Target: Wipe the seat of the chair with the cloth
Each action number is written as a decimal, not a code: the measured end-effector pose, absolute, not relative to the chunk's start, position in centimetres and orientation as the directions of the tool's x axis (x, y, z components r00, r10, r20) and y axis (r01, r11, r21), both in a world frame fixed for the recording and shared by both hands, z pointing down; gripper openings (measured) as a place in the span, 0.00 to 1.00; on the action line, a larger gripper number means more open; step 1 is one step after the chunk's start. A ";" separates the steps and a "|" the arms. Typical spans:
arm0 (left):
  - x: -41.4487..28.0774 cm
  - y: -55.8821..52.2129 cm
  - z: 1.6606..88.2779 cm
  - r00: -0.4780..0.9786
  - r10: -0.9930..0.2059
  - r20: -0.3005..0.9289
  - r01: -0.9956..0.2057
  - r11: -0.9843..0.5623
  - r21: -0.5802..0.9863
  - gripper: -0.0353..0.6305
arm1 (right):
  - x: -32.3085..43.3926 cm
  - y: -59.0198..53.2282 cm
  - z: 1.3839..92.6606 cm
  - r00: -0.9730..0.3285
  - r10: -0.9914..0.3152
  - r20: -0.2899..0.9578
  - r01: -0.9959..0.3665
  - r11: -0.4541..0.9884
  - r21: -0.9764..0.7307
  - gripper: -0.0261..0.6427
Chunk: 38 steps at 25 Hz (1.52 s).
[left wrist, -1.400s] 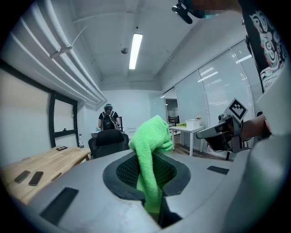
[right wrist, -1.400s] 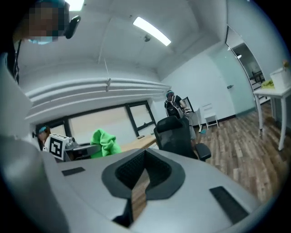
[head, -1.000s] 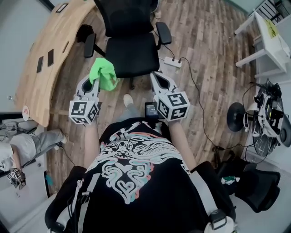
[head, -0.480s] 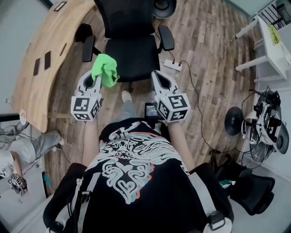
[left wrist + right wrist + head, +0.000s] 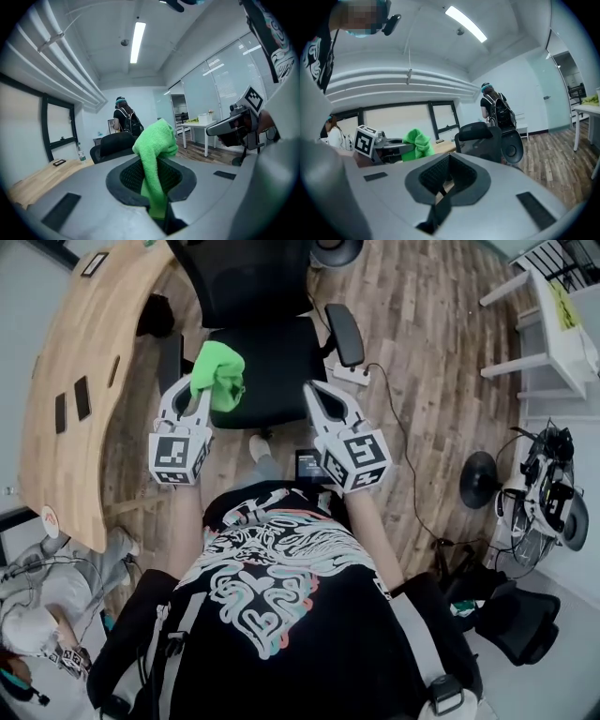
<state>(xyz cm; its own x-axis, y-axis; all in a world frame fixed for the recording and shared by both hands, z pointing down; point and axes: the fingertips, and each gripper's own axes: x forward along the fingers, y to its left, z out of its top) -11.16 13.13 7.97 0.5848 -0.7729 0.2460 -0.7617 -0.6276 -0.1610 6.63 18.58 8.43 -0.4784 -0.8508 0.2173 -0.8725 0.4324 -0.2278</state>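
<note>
- The green cloth (image 5: 218,376) is pinched in the left gripper (image 5: 195,401). Its jaws are clamped on the lower fold, and the rest bunches up above their tips.
- Compared with a second ago, the cloth has come forward from the front-left edge of the seat (image 5: 277,357). It now overlaps the seat's left side in the head view.
- It probably still hangs above the padding rather than touching it, though the steep head view makes the height hard to judge.
- I judge that wiping has not begun. The next move would be to lower the cloth onto the seat.
- The right gripper (image 5: 319,401) has advanced alongside to the seat's front-right edge. Its jaws are together with nothing between them.
- The chair (image 5: 253,277) stands beside the curved wooden table (image 5: 80,352).
- For writing, only the square markers on the gripper cubes show. A small red logo (image 5: 49,518) on the table's edge is too small to read.
</note>
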 end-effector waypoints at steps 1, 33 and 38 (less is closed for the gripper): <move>-11.3 12.1 7.9 0.588 -0.770 0.246 -0.759 -0.631 -0.160 0.11 | 6.3 17.6 8.4 -0.473 -0.853 0.221 -0.877 0.430 -0.216 0.04; -11.9 -1.9 16.8 0.620 -0.688 0.376 -0.731 -0.681 -0.041 0.11 | 8.0 4.3 15.2 -0.368 -0.865 0.340 -0.929 0.329 -0.166 0.04; -11.9 -2.0 18.8 0.608 -0.675 0.418 -0.736 -0.676 -0.021 0.11 | 7.2 3.4 17.2 -0.397 -0.841 0.367 -0.918 0.355 -0.179 0.04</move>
